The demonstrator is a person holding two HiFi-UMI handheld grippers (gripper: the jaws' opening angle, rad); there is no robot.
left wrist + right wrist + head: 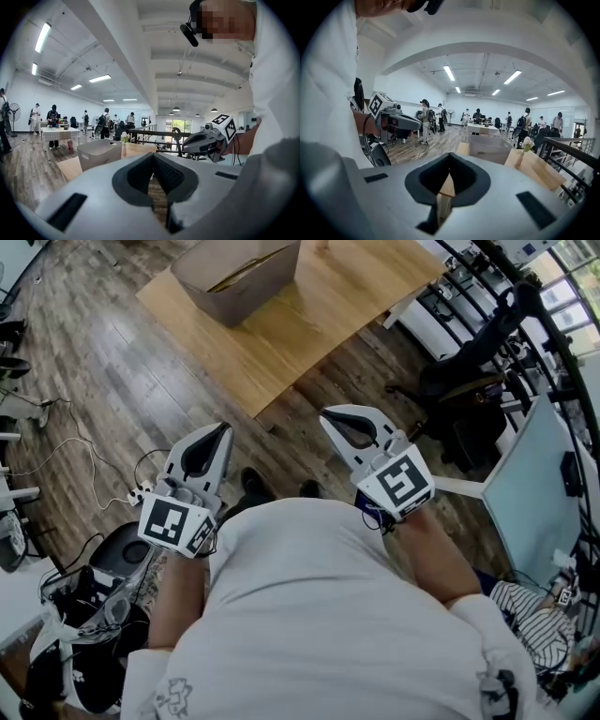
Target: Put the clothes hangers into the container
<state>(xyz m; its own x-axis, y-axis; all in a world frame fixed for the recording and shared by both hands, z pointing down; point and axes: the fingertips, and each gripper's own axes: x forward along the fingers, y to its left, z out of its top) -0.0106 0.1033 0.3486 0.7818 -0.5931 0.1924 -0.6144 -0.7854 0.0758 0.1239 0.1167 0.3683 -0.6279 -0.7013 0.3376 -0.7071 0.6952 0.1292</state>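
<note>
— Tongs check: left tongs (221, 431) pressed together, pinching nothing; right tongs (329, 416) likewise shut tight and bare. Held at waist level, tips aimed toward the tabletop (319, 315).

— Can't spot a single clothes hanger in any view. Only the container (246, 285), open-topped on the far left part of that tabletop, well apart from both tips. Tan streak inside it, too small to name.

— Biggest worry, then?

— Probably turning blind while hunting for hangers. Loose cables (80, 451) and a power strip (139, 493) lying on the floor (103, 362) to the left, near the feet; could catch a shoe on a sideways step.

— And on the right?

— Tighter there. Black chair (469, 381) and a pale panel (525, 493) crowding that side; could clip an elbow on a wide swing.

— Anything on the tabletop itself?

— Small vase (519, 158) with a flower, standing near the container; looks easy to topple with a long hanger swung in low. Safer, by the look of it, to come in from above the rim.

— Room to move?

— Plenty straight ahead: bare boards between feet and tabletop. Watch the near corner, though, jutting toward the body.
</note>
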